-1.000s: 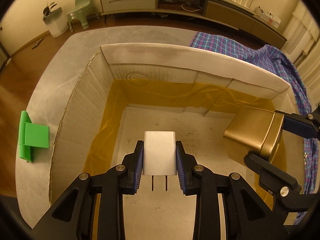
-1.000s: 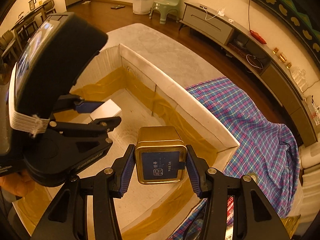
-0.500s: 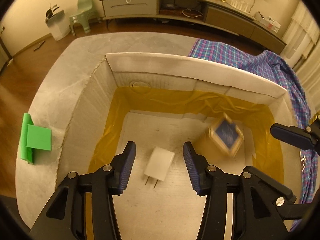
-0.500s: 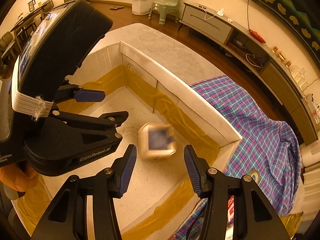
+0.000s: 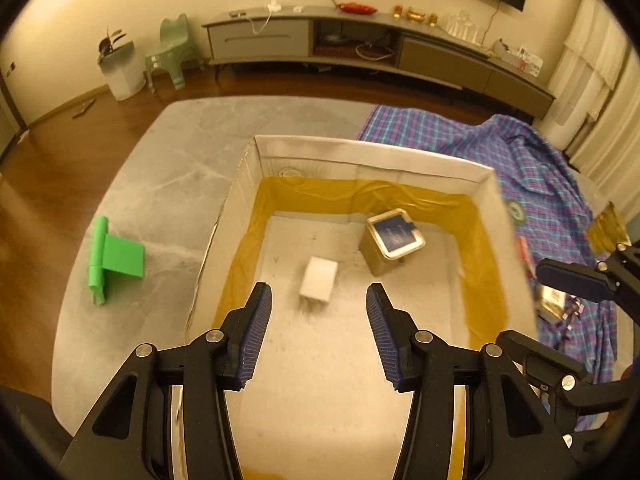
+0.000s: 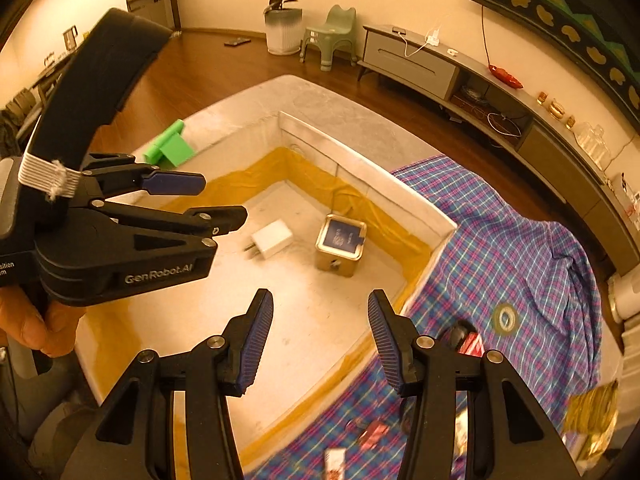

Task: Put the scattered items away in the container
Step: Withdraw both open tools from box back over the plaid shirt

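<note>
A white cardboard box (image 5: 372, 156) (image 6: 352, 160) lined with yellow tape stands on the grey table. On its floor lie a white plug charger (image 5: 319, 279) (image 6: 272, 238) and a gold tin (image 5: 390, 242) (image 6: 340, 246) with a blue label on top. My left gripper (image 5: 318, 332) is open and empty above the box's near part; it also shows in the right wrist view (image 6: 208, 200). My right gripper (image 6: 320, 336) is open and empty above the box's near right edge; it also shows at the right in the left wrist view (image 5: 556, 308).
A green plastic piece (image 5: 114, 258) (image 6: 170, 150) lies on the table left of the box. A plaid cloth (image 5: 532, 160) (image 6: 512, 248) on the right carries small items: a tape roll (image 6: 506, 318), red packets (image 6: 470, 342), a gold packet (image 6: 592, 412). A long sideboard (image 5: 360, 48) stands behind.
Both grippers opened and let go: the charger and the gold tin dropped onto the box floor. Both grippers then pulled back and up, away from the box.
</note>
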